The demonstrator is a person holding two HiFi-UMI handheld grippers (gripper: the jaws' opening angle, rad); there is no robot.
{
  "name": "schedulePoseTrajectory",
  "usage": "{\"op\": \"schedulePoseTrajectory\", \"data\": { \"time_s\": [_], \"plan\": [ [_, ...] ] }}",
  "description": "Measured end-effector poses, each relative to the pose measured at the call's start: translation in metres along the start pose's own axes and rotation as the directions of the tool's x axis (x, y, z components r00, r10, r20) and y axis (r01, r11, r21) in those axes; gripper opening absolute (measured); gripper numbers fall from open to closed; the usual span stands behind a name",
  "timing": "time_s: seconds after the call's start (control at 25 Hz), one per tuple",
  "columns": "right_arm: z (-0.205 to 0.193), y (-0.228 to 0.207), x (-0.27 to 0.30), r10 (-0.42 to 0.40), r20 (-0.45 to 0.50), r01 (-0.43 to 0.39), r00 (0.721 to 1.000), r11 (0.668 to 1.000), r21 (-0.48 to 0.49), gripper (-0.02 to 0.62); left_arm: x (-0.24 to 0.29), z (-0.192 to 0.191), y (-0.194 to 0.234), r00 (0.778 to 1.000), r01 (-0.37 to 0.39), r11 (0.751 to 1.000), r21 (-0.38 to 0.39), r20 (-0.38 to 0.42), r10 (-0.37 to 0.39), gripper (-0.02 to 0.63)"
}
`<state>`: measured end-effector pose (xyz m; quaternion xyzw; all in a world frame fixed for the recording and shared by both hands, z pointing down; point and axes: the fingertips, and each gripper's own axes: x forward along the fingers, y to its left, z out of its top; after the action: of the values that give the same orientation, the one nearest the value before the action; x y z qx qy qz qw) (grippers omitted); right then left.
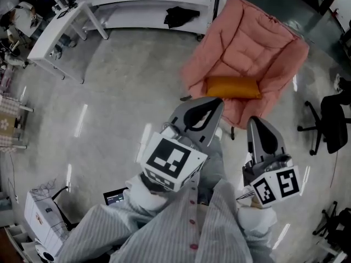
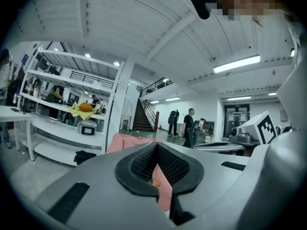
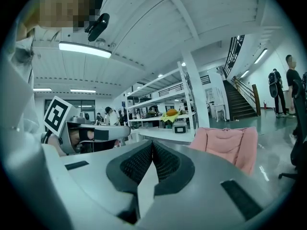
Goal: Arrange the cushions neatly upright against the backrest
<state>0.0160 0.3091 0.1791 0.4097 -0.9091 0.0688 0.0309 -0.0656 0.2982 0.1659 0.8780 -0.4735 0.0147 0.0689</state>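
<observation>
Cushion (image 1: 233, 87) flat on pink chair (image 1: 277, 64) seat, not up vs backrest (image 1: 249, 26) yet. My left gripper (image 1: 211, 107) & right gripper (image 1: 260, 130) both closed, empty, well short of chair. Approach step imo; next: close in, open jaws, stand cushion up

No readable text, brand, number or sign in any view.
- Marker cube (image 1: 171, 163) on left gripper (image 1: 218, 101): black-and-white square pattern only, no letters, no digits.
- Second marker cube (image 1: 277, 186) on right gripper (image 1: 255, 120): same kind of pattern, nothing to read.
- White box (image 1: 39, 221) on floor: small reddish label on side, too small to read.
- Small screen (image 1: 115, 197) near white box: faint glowing lines, illegible.
</observation>
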Motion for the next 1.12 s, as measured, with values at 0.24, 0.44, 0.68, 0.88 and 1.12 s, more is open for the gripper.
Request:
{"op": "schedulePoseTrajectory", "data": {
  "time_s": [0.24,0.44,0.68,0.88,1.12],
  "plan": [
    [0.003,-0.051,0.049,0.006,-0.006,-0.006,1.0,1.0,0.011,0.012,0.061,0.004,0.033,1.0,-0.008,1.0,0.008,-0.009,0.008,0.011],
    [0.016,-0.111,0.091,0.007,-0.024,-0.007,1.0,1.0,0.027,0.012,0.133,0.015,0.057,1.0,-0.01,1.0,-0.008,-0.021,0.01,0.011],
    [0.031,-0.183,0.135,0.014,-0.048,-0.012,0.999,0.999,0.032,0.012,0.215,0.025,0.079,0.999,-0.005,1.0,-0.023,-0.041,0.004,0.011],
    [0.035,-0.232,0.162,0.026,-0.062,-0.023,0.998,0.999,0.038,0.012,0.272,0.032,0.094,0.999,-0.019,0.999,-0.029,-0.04,0.018,0.009],
    [0.034,-0.271,0.189,0.033,-0.087,-0.03,0.996,0.999,0.04,0.012,0.308,0.028,0.12,0.996,-0.048,0.998,-0.03,-0.071,0.046,0.009]
  ]
}}
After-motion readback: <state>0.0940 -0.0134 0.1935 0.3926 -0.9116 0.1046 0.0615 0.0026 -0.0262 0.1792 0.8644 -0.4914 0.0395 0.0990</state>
